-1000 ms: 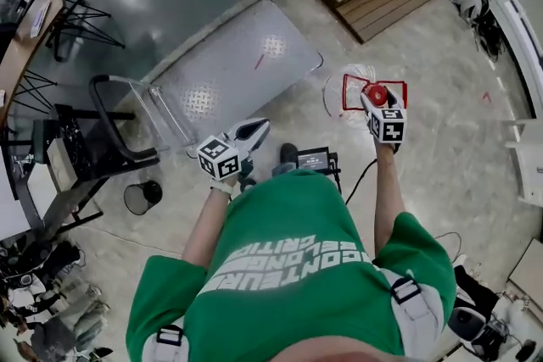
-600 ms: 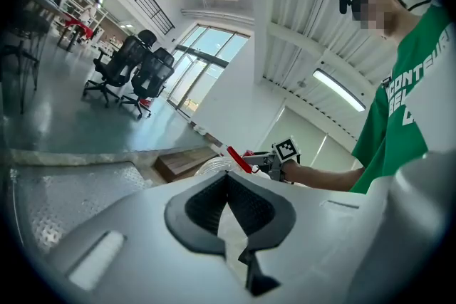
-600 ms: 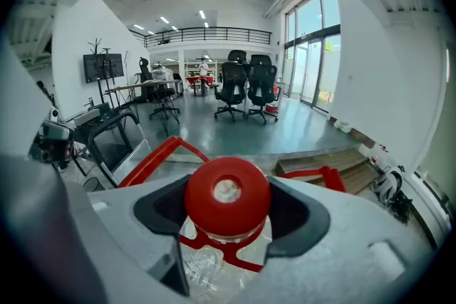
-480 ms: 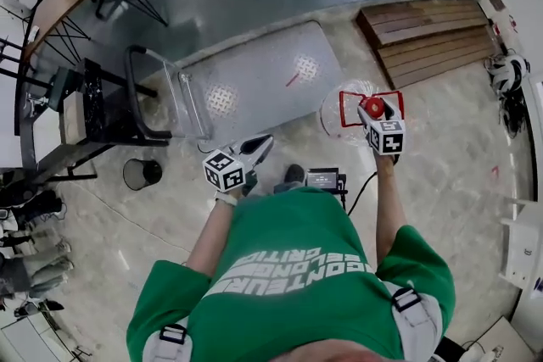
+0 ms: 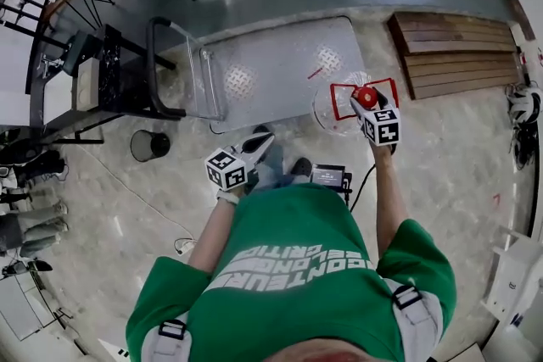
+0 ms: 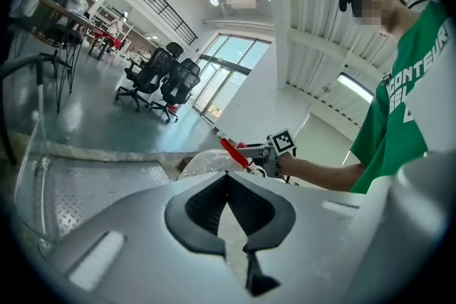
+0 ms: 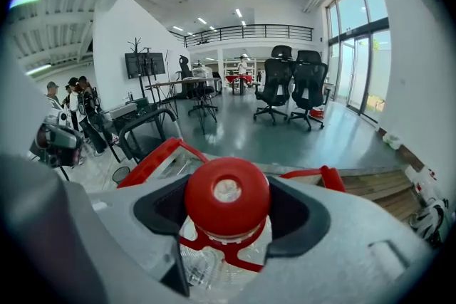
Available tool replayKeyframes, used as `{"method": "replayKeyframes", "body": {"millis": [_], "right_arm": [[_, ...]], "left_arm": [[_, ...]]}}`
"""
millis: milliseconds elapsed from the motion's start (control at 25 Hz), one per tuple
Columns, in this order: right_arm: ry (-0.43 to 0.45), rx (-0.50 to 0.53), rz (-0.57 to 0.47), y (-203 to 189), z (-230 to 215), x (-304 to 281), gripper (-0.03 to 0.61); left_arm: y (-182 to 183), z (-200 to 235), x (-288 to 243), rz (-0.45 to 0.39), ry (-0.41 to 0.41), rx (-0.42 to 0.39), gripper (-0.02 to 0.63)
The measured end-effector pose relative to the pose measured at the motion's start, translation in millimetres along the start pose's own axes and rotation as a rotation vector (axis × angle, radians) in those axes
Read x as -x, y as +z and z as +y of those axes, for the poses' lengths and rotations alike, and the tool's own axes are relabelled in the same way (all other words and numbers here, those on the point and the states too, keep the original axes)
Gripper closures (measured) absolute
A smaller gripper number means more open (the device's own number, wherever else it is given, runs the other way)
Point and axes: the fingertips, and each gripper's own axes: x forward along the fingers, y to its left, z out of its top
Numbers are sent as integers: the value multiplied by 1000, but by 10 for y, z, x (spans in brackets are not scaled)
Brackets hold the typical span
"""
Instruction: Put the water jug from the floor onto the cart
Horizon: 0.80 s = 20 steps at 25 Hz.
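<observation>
Right gripper (image 5: 367, 102) (image 7: 228, 213) was clamped on the neck of the water jug (image 5: 333, 110) (image 7: 217, 260), one jaw on each side just under the red cap (image 7: 227, 194), and the clear body hung below the jaws. The jug's red handle (image 5: 344, 89) stuck out on the far side of the gripper, toward the cart (image 5: 280, 64). In the head view the jug sat over the near right corner of the cart's metal deck. Couldn't tell if it touched the deck or was held above it. Left gripper (image 5: 260, 142) (image 6: 228, 178) had its jaws together with nothing between them. It was held over the floor (image 5: 441, 148) near the cart's front edge, well apart from the jug, which showed off to its right in the left gripper view (image 6: 201, 161). Cart's black push bar (image 5: 161, 64) was at the end away from the jug. Wooden boards (image 5: 462, 55) lay on the floor to the right of the cart, and a round bin (image 5: 149, 145) stood to the left
</observation>
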Motion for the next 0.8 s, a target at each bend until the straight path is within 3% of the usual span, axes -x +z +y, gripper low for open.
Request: {"method": "replayKeyframes", "body": {"millis": [240,800], "right_arm": [[38,16,2,236,101,-234,279],[26,80,56,828,94,-758,279]], "left_arm": [[278,173,-145,-33,-17,-24,606],[991,877,-360,-59,-66,-26,606]]}}
